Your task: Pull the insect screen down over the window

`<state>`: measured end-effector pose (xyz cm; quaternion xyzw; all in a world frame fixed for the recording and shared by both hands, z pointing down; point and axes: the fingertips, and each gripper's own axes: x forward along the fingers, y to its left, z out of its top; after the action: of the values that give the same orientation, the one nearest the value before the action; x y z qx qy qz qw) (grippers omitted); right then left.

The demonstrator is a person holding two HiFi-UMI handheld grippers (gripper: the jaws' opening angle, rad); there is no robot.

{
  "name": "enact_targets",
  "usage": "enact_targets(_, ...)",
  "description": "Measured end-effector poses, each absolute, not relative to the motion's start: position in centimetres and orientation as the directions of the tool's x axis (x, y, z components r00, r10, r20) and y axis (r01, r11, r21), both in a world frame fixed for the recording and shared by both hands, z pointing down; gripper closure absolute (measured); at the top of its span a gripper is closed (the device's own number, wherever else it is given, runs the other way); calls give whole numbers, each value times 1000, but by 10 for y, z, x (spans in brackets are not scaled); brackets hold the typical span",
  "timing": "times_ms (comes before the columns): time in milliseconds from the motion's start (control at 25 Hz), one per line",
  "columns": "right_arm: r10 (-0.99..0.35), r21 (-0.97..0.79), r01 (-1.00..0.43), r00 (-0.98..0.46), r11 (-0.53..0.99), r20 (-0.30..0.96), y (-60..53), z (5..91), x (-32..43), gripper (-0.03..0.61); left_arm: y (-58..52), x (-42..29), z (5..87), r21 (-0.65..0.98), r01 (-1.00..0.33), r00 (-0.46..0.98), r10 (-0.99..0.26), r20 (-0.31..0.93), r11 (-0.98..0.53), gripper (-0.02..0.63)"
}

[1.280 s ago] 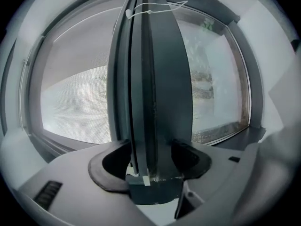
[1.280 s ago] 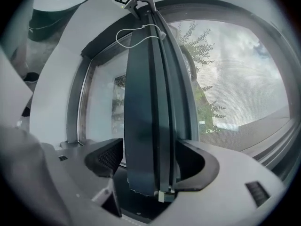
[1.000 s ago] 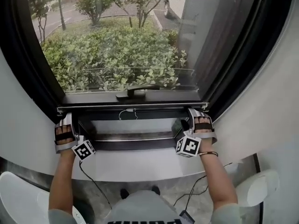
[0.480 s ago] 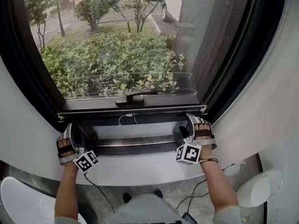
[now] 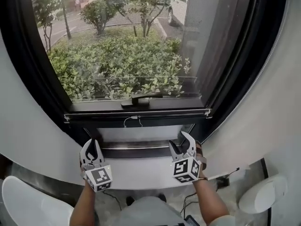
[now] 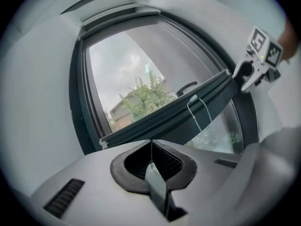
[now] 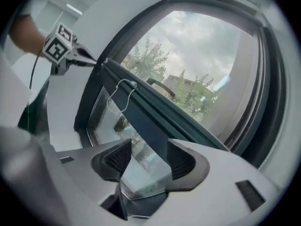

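The insect screen's dark bottom bar [image 5: 138,114] runs across the window low down, with mesh above it and a white pull cord [image 5: 133,121] hanging from its middle. Both grippers hang over the white sill [image 5: 141,169], apart from the bar. My left gripper [image 5: 91,149] is shut and empty. My right gripper [image 5: 181,145] stands open; its jaws have just been closing, with nothing between them. The left gripper view shows its pads together [image 6: 151,149], the bar [image 6: 164,114] beyond and the cord [image 6: 197,112]. Past the right gripper [image 7: 148,161], that gripper's view shows the bar [image 7: 141,107].
A dark window handle [image 5: 141,100] sits on the frame just above the bar. A strip of bare glass [image 5: 141,133] shows below the bar. White rounded objects stand on the floor at left [image 5: 28,201] and right [image 5: 263,194], with cables between.
Both grippers have left the two ends of the screen bar and drawn back toward me and inward. The left one has shut and rolled. The bar stays low.
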<state>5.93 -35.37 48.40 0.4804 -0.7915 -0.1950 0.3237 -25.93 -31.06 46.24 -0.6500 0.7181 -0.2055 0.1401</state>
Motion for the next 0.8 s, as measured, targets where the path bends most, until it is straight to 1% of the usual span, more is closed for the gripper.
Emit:
enact_targets(40, -881, 578, -665, -351, 472, 316, -348, 482, 54, 352, -307, -253, 462, -425, -903, -99, -992, 74, 58, 597)
enact_targets(160, -875, 473, -736, -398, 484, 275, -331, 477, 40, 478, -297, -232, 467, -255, -967, -31, -995, 94, 6, 600)
enact_targets(240, -865, 388, -773, -434, 501, 253, -319, 475, 30, 538, -289, -220, 473, -132, -991, 15, -994, 108, -29, 600)
enact_targets(280, -858, 345, -786, -453, 513, 244, -314, 475, 25, 556, -286, -214, 475, -81, -996, 34, -993, 116, -44, 601)
enact_targets(360, -845, 270, -803, -482, 531, 231, -304, 476, 15, 571, -279, -200, 479, -1, -997, 72, -989, 132, -72, 601)
enact_targets(440, -835, 207, -813, -503, 545, 222, -298, 480, 7, 571, -274, -183, 483, 52, -994, 107, -983, 146, -100, 601)
enact_targets(600, -818, 114, -820, -530, 561, 223, -287, 493, -1, 571, -262, -156, 496, 65, -990, 137, -979, 153, -129, 601)
enact_targets(800, -804, 78, -816, -543, 573, 242, -278, 510, 0, 571, -249, -136, 517, 97, -985, 158, -966, 202, -141, 600)
